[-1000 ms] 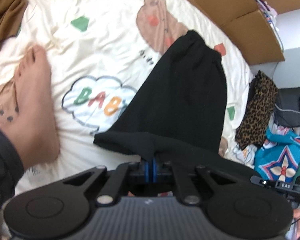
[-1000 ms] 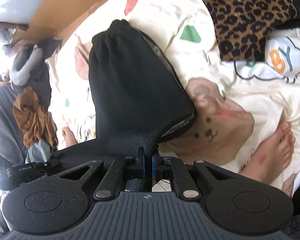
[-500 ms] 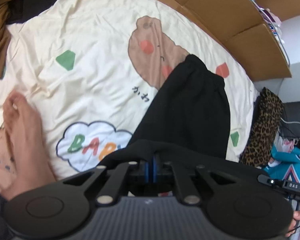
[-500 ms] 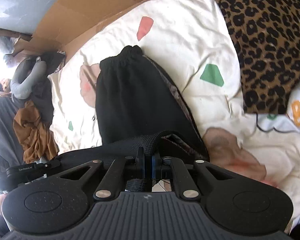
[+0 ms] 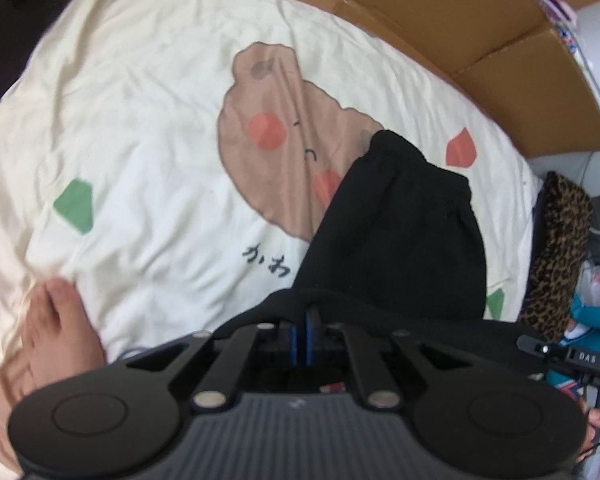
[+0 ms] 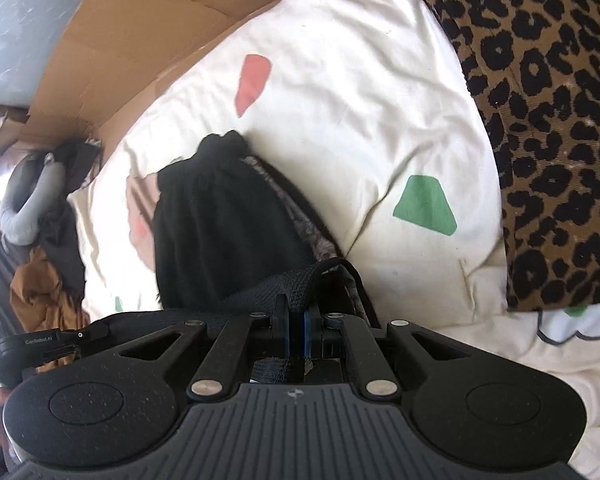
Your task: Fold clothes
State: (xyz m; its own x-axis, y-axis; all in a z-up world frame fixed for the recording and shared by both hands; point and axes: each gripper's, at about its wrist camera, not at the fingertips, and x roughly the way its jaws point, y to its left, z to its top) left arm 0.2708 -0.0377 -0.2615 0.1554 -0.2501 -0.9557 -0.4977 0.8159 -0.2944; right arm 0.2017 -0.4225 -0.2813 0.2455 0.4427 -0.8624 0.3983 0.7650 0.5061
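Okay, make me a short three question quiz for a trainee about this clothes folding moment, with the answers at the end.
1. True or false: both grippers are shut on the black garment.
2. Multiple choice: the far, gathered end of the black garment rests on A) the cardboard, B) the cream printed bedding, C) the leopard print fabric.
3. Fill in: in the left wrist view, a bare ___ rests on the bedding at the left.

Key
1. True: the left gripper and the right gripper each pinch a near edge of it between closed fingers.
2. B.
3. Foot.
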